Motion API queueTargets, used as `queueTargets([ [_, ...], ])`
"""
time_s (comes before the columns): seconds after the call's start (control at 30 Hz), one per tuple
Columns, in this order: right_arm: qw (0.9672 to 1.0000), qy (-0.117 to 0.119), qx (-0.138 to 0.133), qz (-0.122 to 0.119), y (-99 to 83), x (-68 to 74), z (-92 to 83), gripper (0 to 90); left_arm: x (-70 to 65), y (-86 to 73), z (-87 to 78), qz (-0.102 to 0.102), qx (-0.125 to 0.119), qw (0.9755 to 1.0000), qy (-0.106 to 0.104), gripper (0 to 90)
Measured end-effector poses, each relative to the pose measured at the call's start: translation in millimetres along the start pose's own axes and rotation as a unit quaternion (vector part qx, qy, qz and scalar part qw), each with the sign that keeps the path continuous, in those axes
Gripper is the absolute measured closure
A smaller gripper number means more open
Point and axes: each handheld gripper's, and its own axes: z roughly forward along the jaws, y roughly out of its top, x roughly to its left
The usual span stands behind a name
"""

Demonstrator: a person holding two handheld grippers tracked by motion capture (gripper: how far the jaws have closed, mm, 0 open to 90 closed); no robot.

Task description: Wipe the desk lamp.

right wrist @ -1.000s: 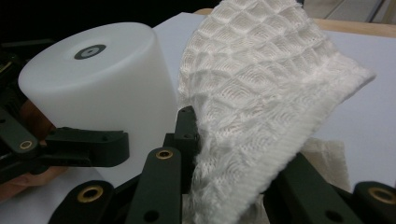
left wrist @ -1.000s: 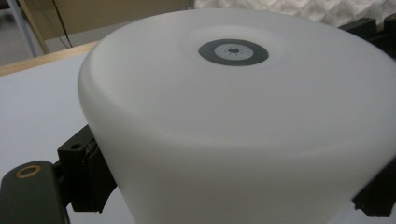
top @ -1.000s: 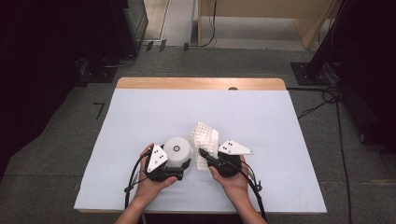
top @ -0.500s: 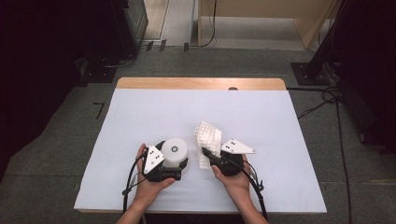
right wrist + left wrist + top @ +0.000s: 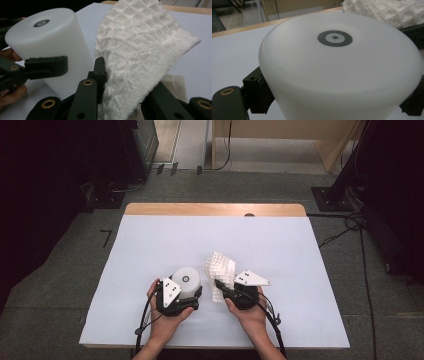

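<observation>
We held left gripper (image 5: 186, 292) clamped round white cylinder (image 5: 186, 281); right gripper (image 5: 220, 285), angled inward, pinched knitted cloth (image 5: 220, 269).

The cylinder (image 5: 47, 42) is seen as smooth, matt white plastic. The cloth (image 5: 140, 50) is knitted, waffle-textured. The desk (image 5: 280, 237) is covered matt.

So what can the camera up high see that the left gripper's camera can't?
The high view takes in both hands, the right gripper pinching the white knitted cloth, the left gripper around the white cylinder, the whole white table and the grey floor. The left gripper view gives a close look at the dark ring mark on the cylinder's top and at a black jaw pressed against its side. Both views share the cylinder, a bit of the cloth and the table.
</observation>
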Motion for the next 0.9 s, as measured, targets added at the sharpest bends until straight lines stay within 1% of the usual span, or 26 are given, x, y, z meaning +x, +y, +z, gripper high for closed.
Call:
queueTargets([
  [0.07,1.0,0.002,0.003,-0.001,-1.0,0.7,1.6,73.6,7.8,2.5,-3.2,-0.012,-0.012,0.9995,-0.027,8.7],
  [0.1,1.0,0.001,0.004,-0.002,-1.5,0.9,2.3,73.6,11.7,4.3,-5.5,-0.02,-0.022,0.9985,-0.045,8.7],
  [0.13,1.0,0.002,0.005,-0.003,-2.2,1.2,3.5,73.6,16.5,6.8,-8.6,-0.025,-0.034,0.9966,-0.071,8.7],
  [0.17,0.9999,0.004,0.009,-0.002,-3.3,2.3,5.0,73.6,19.2,8.5,-10.8,-0.031,-0.044,0.9945,-0.09,8.7],
  [0.2,0.9999,0.007,0.013,-0.002,-4.3,3.5,6.6,73.6,21.1,10.0,-13.0,-0.033,-0.051,0.9928,-0.103,8.7],
  [0.23,0.9998,0.009,0.015,-0.005,-5.5,4.8,8.3,73.6,22.2,11.4,-14.6,-0.032,-0.056,0.9916,-0.112,8.7],
  [0.27,0.9997,0.012,0.017,-0.009,-6.7,6.7,10.2,73.6,22.3,12.2,-15.7,-0.03,-0.058,0.9911,-0.116,8.7],
  [0.33,0.9995,0.017,0.023,-0.012,-8.8,11.4,13.3,73.6,21.1,13.6,-16.7,-0.02,-0.056,0.9912,-0.118,8.7],
  [0.4,0.9993,0.02,0.027,-0.018,-9.7,15.7,15.0,73.6,18.5,12.9,-15.7,-0.011,-0.05,0.9913,-0.121,8.7],
  [0.5,0.9992,0.025,0.026,-0.016,-8.4,17.5,13.6,73.5,13.0,10.9,-12.1,0.005,-0.036,0.9917,-0.123,8.8],
  [0.57,0.9993,0.03,0.016,-0.012,-4.1,15.9,8.8,73.5,8.6,9.3,-8.9,0.01,-0.025,0.9922,-0.122,8.7],
  [0.67,0.9993,0.035,-0.004,-0.015,5.7,16.7,-1.9,73.5,2.6,6.4,-4.7,0.021,-0.01,0.9921,-0.123,8.7],
  [0.7,0.9992,0.035,-0.011,-0.016,9.1,17.2,-5.6,73.5,1.1,5.9,-4.0,0.027,-0.008,0.9918,-0.125,8.7],
  [0.77,0.9989,0.037,-0.023,-0.018,14.6,17.5,-11.9,73.5,-0.5,6.2,-4.2,0.032,-0.008,0.9911,-0.129,8.7],
  [0.83,0.9987,0.039,-0.026,-0.019,16.3,17.1,-14.4,73.5,-0.4,8.0,-5.7,0.035,-0.01,0.991,-0.129,8.7],
  [0.9,0.9988,0.039,-0.02,-0.021,14.1,16.1,-11.6,73.5,0.6,10.4,-7.5,0.034,-0.014,0.9915,-0.125,8.7],
])
